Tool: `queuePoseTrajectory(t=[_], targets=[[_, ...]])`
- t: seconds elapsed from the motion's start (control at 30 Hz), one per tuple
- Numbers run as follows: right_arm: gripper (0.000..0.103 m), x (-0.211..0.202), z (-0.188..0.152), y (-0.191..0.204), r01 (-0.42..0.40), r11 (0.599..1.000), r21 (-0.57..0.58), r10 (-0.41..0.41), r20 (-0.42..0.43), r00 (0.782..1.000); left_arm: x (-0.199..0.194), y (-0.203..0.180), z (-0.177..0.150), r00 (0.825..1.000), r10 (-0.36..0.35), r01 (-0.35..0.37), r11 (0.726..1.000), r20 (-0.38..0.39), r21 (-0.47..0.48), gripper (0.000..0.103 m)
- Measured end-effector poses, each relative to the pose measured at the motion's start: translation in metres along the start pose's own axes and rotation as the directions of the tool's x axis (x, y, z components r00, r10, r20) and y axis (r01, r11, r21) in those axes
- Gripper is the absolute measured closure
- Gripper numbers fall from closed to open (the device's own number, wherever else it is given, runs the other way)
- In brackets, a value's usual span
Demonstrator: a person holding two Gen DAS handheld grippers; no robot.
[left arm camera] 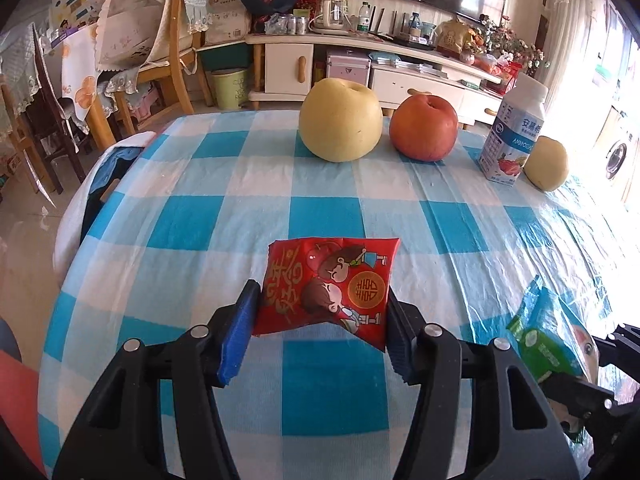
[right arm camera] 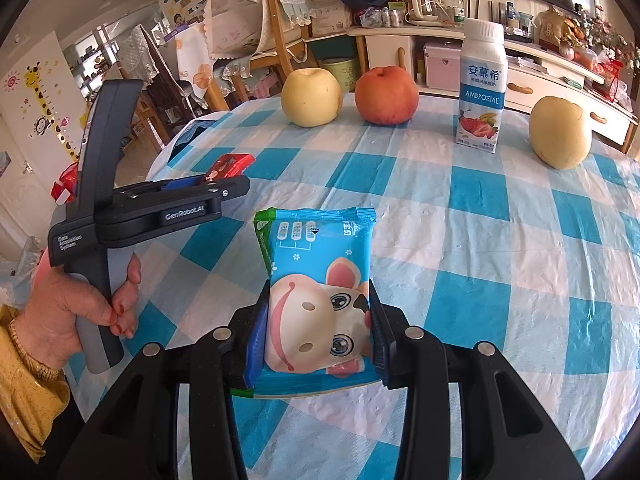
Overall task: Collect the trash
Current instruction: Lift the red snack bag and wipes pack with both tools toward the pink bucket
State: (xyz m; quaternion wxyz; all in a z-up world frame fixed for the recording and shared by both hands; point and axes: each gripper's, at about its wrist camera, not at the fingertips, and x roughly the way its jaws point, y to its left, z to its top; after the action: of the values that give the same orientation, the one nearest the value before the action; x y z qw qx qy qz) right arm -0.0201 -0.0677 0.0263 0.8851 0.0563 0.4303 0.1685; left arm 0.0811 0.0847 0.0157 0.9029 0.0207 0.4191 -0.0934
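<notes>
With both wrappers clear of the desk (left arm camera: 224,200), the left tool (left arm camera: 322,312) pinches the red packet (left arm camera: 328,284) by its sides and the right tool (right arm camera: 320,332) clamps the blue packet (right arm camera: 316,280): light, crinkly, slippery film, best held mid-body.

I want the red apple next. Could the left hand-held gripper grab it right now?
Probably not: the left hand-held gripper is already shut on the red wrapper. The cloth toward the red apple lies bare.
</notes>
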Motion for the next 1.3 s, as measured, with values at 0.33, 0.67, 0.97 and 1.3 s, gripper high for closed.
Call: queuePoseTrajectory(t=[0.33, 0.67, 0.97, 1.3], targets=[[0.06, -0.001, -0.004, 0.005, -0.031, 0.999, 0.019, 0.031, 0.0, 1.0, -0.055, 0.016, -0.03, 0.999, 0.015, -0.01, 0.996, 0.05, -0.087, 0.044], [0.06, -0.014, -0.013, 0.015, -0.049, 0.999, 0.013, 0.049, 0.019, 0.999, -0.101, 0.032, -0.055, 0.992, 0.085, -0.071, 0.987, 0.093, -0.146, 0.044], [0.06, -0.023, -0.026, 0.021, -0.08, 0.994, 0.071, 0.079, 0.022, 0.997, -0.136, 0.054, -0.07, 0.972, 0.186, -0.156, 0.967, 0.14, -0.201, 0.044], [0.06, -0.03, -0.033, 0.056, -0.102, 0.993, 0.061, 0.1, 0.033, 0.994, -0.164, 0.089, -0.074, 0.949, 0.251, -0.198, 0.945, 0.191, -0.259, 0.043]])
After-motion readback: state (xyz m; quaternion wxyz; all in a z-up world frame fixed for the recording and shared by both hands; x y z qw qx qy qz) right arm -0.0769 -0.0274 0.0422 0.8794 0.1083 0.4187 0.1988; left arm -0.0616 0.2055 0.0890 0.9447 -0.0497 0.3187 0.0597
